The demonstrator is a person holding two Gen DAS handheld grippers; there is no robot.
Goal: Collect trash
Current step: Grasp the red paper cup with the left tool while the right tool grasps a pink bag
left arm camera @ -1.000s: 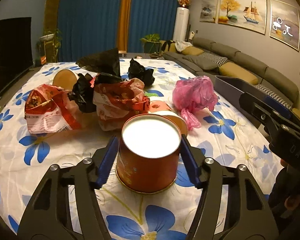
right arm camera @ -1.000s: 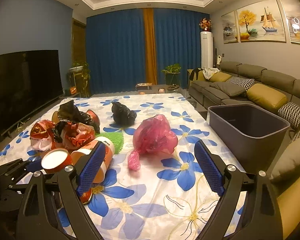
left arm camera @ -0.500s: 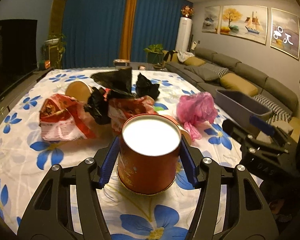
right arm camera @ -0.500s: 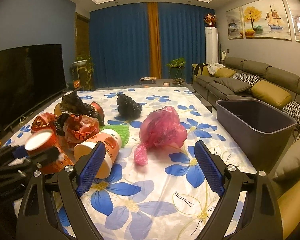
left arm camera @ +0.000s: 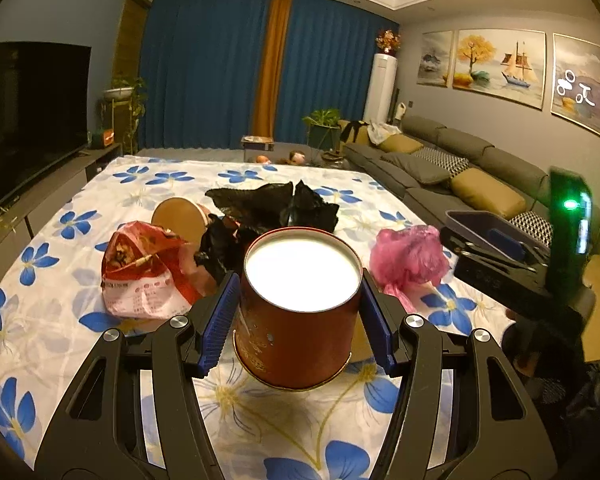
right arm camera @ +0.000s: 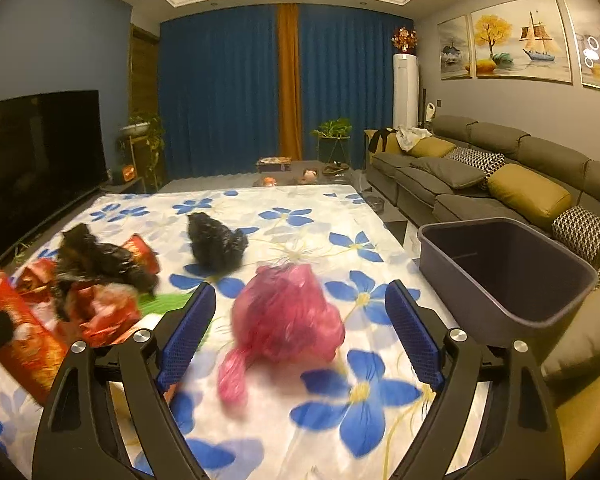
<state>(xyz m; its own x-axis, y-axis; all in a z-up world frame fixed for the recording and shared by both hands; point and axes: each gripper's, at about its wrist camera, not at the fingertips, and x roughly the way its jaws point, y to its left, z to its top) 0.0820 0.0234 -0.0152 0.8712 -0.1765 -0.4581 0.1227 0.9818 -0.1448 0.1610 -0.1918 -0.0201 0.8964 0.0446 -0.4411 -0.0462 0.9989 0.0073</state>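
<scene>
Only our left view shows the left claw (left arm camera: 296, 316) pinching the red can (left arm camera: 296, 312) above the counter (left arm camera: 60, 292). Our right claw (right arm camera: 300, 336), spread but just closing slightly, frames the pink bag (right arm camera: 284, 316); grey bin (right arm camera: 512, 280) at three o'clock.

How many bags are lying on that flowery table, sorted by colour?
Pink bag: 1
Black bags: 2
Red snack bags: 2
Total: 5

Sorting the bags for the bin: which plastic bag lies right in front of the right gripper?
The pink bag, directly ahead of the open right gripper; the black bag lies farther back.
</scene>
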